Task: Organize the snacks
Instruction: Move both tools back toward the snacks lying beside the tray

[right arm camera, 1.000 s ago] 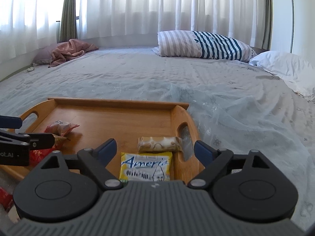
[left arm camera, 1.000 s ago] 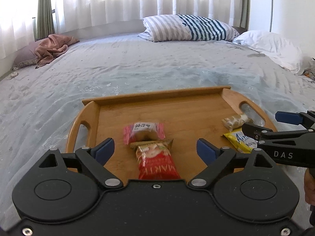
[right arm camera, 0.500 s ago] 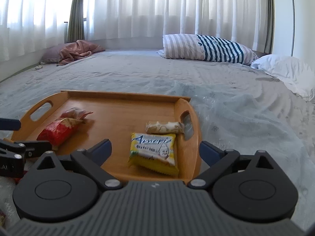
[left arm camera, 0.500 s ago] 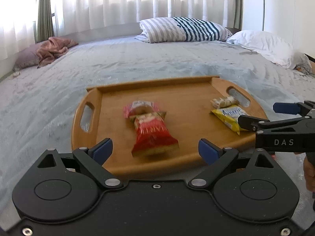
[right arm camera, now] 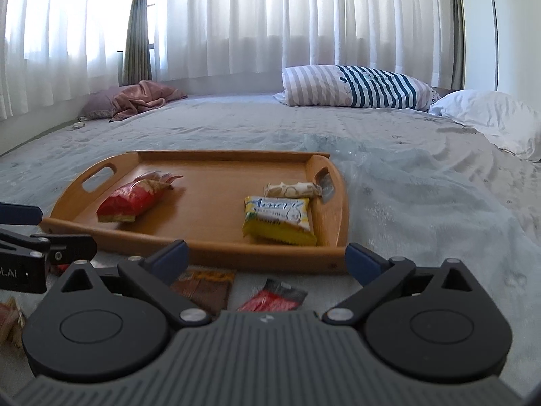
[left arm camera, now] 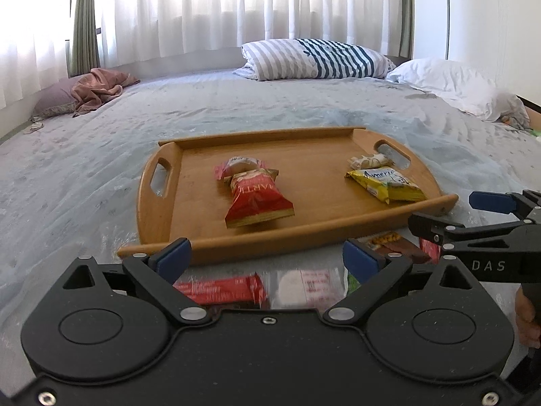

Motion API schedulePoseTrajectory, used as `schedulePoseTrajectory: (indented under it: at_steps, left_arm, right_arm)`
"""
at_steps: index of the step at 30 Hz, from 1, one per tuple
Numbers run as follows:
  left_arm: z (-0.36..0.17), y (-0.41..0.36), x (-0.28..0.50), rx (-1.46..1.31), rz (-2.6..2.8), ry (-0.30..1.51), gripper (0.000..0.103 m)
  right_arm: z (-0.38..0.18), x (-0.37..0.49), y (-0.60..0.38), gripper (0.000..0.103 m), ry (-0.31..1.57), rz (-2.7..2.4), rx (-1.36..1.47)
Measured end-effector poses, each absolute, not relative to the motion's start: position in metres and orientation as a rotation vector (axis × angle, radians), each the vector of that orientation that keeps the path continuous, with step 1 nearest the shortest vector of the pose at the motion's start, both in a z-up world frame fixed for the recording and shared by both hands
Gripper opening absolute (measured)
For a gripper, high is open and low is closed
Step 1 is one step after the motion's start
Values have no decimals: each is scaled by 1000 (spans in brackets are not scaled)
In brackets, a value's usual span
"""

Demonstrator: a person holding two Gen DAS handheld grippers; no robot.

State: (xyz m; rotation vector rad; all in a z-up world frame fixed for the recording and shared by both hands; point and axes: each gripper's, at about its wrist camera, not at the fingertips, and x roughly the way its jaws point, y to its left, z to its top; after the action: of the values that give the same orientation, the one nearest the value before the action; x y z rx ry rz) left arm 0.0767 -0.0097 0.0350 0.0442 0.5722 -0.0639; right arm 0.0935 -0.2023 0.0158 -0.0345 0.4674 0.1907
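A wide bed (left arm camera: pixel 236 118) under a grey-blue cover fills the room, with sheer curtains (right arm camera: pixel 270 17) glowing behind it and a striped pillow (left arm camera: pixel 318 59) and a white one (left arm camera: pixel 449 84) at its far end. A wooden tray (left arm camera: pixel 162 209) lies flat on the cover just ahead of both grippers, presumably as the collecting place for the snacks.

On the tray, straight ahead of the left gripper (left arm camera: pixel 267 257), a red packet (left arm camera: pixel 257 199) lies partly over a small pink-wrapped snack (left arm camera: pixel 236 164). Ahead of the right gripper (right arm camera: pixel 267 258), by the tray's right handle, sit a yellow packet (right arm camera: pixel 279 220) and a slim pale bar (right arm camera: pixel 292 189) just beyond it. The pairing suggests each hand has been filling its own side.

Loose snacks remain on the cover on the near side of the tray: below the left gripper a red bar (left arm camera: pixel 219 289) and a white pouch (left arm camera: pixel 304 287); below the right gripper a brown packet (right arm camera: pixel 206 287) and a red-and-black one (right arm camera: pixel 274 299).

The left gripper's jaws are opening and nothing is between them. The right gripper stands wide apart and empty too. Both point forward and tilt gently downward, side by side, the right one's fingers showing at the left view's right edge, with part of the person's hand (left arm camera: pixel 527 318) beneath. The pose looks suited to dropping onto the loose snacks below.
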Motion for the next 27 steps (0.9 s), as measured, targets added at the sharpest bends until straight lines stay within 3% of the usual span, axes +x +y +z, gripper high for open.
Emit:
schedulePoseTrajectory:
  at_steps: [13, 20, 25, 27]
  left_arm:
    - [34, -3, 24, 27, -64, 576, 98]
    - [28, -2, -1, 27, -79, 615, 79]
    - [29, 1, -16, 29, -41, 594, 78]
    - [29, 3, -20, 30, -12, 590, 71]
  right_arm:
    - [6, 40, -207, 103, 405, 146, -11]
    - [-2, 23, -214, 103, 403, 87, 83]
    - [-3, 19, -217, 101, 406, 82, 130]
    - [-3, 17, -215, 96, 407, 90, 139]
